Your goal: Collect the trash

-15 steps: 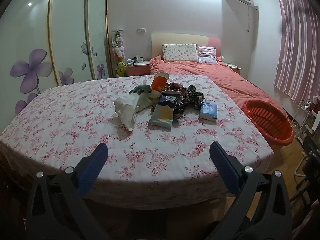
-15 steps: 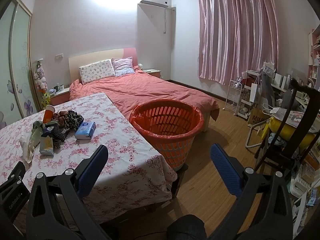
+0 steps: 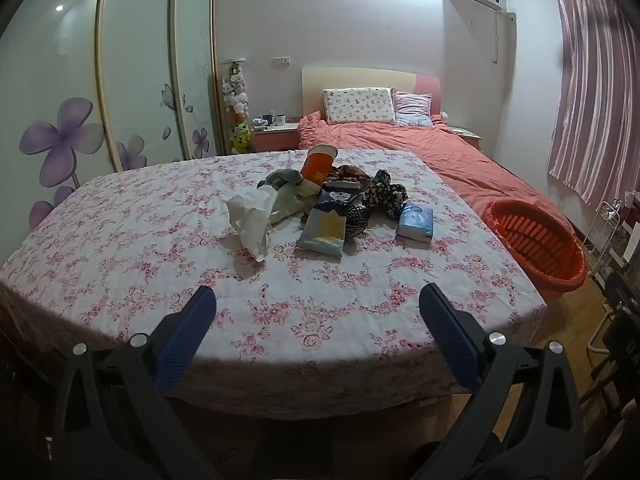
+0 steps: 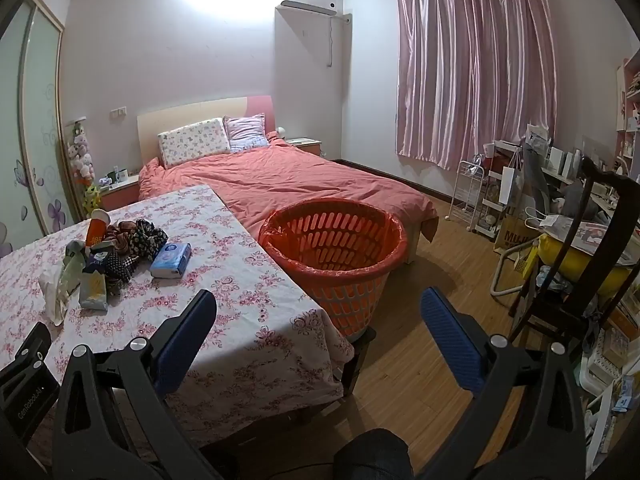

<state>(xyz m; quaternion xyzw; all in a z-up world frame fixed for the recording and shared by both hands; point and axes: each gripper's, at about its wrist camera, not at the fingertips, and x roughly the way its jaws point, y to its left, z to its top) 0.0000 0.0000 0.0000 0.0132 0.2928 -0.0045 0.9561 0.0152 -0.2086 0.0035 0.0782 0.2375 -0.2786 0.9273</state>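
Left wrist view: left gripper (image 3: 316,312) jaws apart, empty, facing the trash pile (image 3: 328,204) on the table (image 3: 120,240). Right gripper (image 4: 318,312) also apart, empty; orange basket (image 4: 334,248) sits beside the table edge, likely for short drops.

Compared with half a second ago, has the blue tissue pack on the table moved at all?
No. The blue tissue pack lies in the same spot relative to the table edge and the orange basket.

The trash pile (image 3: 320,204), with a white bag, an orange cup and packets, lies at the table's far middle; the orange basket (image 4: 334,256) stands empty at the right.
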